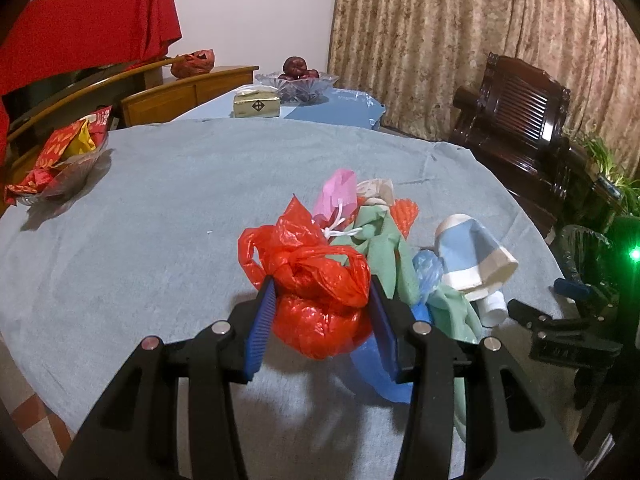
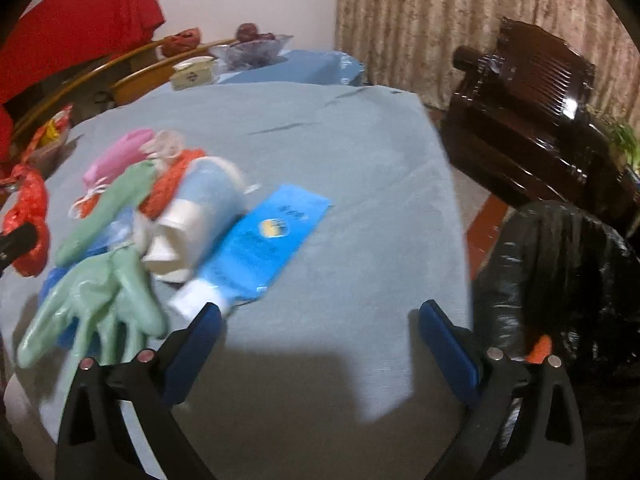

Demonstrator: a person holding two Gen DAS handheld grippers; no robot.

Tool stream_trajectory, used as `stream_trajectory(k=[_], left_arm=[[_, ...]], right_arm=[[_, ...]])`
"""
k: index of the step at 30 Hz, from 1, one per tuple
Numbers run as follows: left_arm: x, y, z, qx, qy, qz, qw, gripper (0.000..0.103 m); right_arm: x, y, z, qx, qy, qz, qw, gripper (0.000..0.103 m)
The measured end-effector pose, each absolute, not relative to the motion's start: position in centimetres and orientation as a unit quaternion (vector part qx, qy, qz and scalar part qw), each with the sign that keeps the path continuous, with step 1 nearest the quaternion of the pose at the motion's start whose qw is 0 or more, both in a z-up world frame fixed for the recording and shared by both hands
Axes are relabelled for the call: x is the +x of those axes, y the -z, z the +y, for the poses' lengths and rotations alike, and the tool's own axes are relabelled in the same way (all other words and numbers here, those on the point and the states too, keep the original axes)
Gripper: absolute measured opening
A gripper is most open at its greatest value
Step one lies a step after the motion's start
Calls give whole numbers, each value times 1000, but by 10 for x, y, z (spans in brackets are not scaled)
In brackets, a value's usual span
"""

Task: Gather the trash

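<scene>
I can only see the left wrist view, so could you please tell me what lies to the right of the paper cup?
Observer: A blue packet lies flat beside the cup.
Operator: Is the right gripper holding anything?
Observer: No, the right gripper is open over bare cloth.
Operator: Where is the trash bag?
Observer: A black bag sits off the table's right edge.

Trash pile (image 1: 360, 240) on table (image 1: 160, 200); snack bowl (image 1: 60, 168) far left.
</scene>
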State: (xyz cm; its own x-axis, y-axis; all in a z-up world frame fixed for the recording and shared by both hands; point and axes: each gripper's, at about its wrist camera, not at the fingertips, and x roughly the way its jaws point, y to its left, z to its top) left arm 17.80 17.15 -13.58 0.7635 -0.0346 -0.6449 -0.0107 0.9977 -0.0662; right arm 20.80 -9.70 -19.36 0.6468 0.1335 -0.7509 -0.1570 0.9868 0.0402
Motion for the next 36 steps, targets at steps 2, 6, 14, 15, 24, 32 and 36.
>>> stream_trajectory(k=[2, 6, 14, 15, 24, 32, 36], left_arm=[[178, 136, 173, -33, 5, 344, 939, 44], [179, 135, 176, -36, 2, 343, 939, 44], [178, 136, 177, -36, 2, 343, 939, 44], [179, 137, 177, -37, 2, 344, 938, 44], [180, 140, 177, -38, 3, 347, 937, 44], [183, 143, 174, -41, 6, 347, 937, 44], [183, 143, 169, -39, 10, 348, 936, 44]], right_arm=[[208, 194, -88, -9, -91, 411, 907, 97], [212, 196, -72, -23, -101, 413, 905, 97], [213, 185, -66, -11, -106, 402, 909, 97], [215, 186, -62, -20, -103, 404, 909, 97], [228, 195, -52, -31, -90, 411, 906, 97], [214, 192, -89, -70, -50, 429, 899, 97], [207, 189, -109, -56, -35, 435, 898, 97]])
